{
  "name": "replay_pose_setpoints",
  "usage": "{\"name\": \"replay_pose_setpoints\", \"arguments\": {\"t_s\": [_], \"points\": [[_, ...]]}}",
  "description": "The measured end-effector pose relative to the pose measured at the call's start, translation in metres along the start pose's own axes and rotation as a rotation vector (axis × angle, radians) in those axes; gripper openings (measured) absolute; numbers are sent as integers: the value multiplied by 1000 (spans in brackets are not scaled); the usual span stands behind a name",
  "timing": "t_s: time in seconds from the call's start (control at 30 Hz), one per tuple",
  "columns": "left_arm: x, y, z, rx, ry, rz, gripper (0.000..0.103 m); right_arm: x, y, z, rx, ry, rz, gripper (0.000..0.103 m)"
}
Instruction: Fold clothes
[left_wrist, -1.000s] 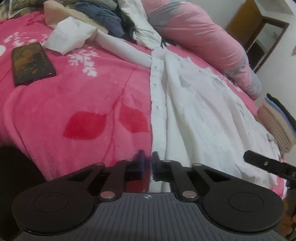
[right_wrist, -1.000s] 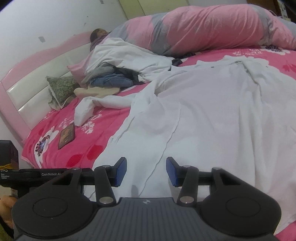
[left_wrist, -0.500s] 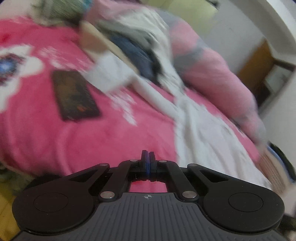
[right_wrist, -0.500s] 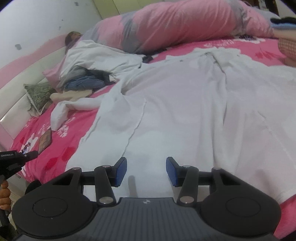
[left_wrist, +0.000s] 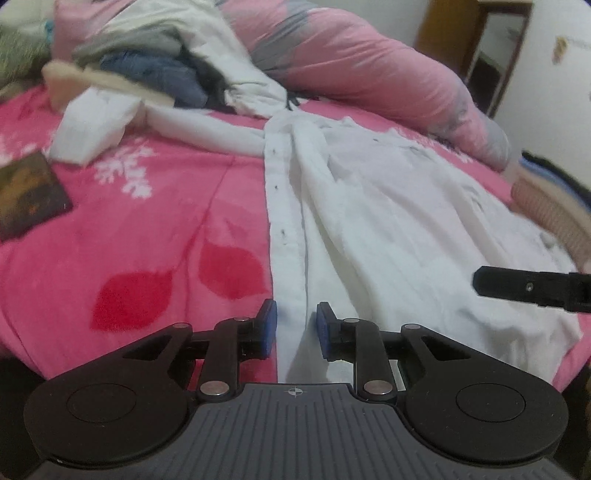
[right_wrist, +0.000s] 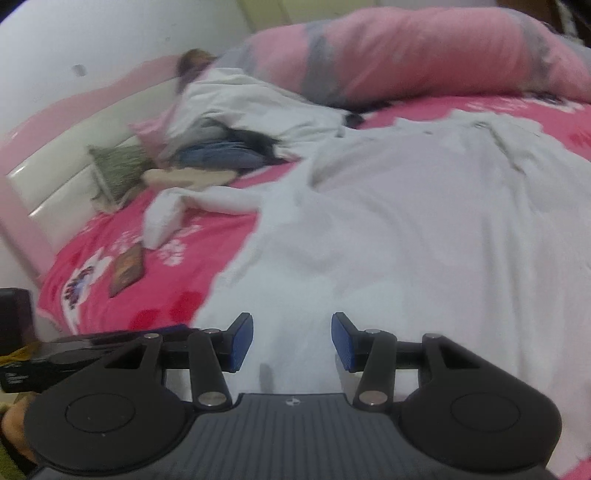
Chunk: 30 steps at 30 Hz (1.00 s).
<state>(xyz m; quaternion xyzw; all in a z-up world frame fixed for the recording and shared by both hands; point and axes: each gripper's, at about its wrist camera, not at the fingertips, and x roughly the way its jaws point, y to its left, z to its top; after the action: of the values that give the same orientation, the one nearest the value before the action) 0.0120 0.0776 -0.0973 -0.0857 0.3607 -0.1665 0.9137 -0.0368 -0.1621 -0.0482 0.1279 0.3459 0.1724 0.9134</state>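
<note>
A white button-up shirt (left_wrist: 388, 221) lies spread on the pink bed cover (left_wrist: 147, 229), its button placket running toward me and one sleeve stretched to the left. My left gripper (left_wrist: 295, 325) sits at the shirt's near edge. Its jaws are opening, with the placket strip in the gap and the pads not pressing on it. In the right wrist view the shirt (right_wrist: 406, 221) fills the middle. My right gripper (right_wrist: 291, 341) stands open over the near hem with nothing pinched. The right gripper's finger (left_wrist: 532, 286) shows at the right edge of the left wrist view.
A dark phone (left_wrist: 26, 192) lies on the cover at the left. A heap of other clothes (left_wrist: 155, 70) and a rolled pink-grey duvet (left_wrist: 369, 62) line the far side. Folded items (left_wrist: 550, 206) are stacked at the right. The pink headboard (right_wrist: 55, 166) bounds the left.
The left view swung left toward the phone, then back over the placket. Its jaws, shut before, now stand apart. The right view shifted slightly and its jaws kept their gap.
</note>
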Motion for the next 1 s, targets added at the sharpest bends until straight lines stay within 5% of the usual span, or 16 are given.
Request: {"name": "replay_pose_setpoints", "arguments": {"t_s": [0.07, 0.13, 0.3, 0.43, 0.73, 1.0], "points": [[-2, 3, -2, -18, -2, 0, 17, 9, 10, 5, -17, 11, 36, 50], [-3, 4, -1, -33, -12, 5, 2, 20, 20, 8, -38, 23, 76, 50], [-2, 25, 2, -200, 5, -67, 0, 55, 37, 13, -66, 76, 146, 50], [-2, 42, 1, -300, 34, -145, 0, 82, 34, 5, -93, 153, 110, 49], [-1, 30, -1, -177, 16, -115, 1, 76, 38, -11, -281, 142, 1, 48], [9, 12, 0, -20, 0, -25, 2, 73, 33, -10, -254, 131, -12, 48]]}}
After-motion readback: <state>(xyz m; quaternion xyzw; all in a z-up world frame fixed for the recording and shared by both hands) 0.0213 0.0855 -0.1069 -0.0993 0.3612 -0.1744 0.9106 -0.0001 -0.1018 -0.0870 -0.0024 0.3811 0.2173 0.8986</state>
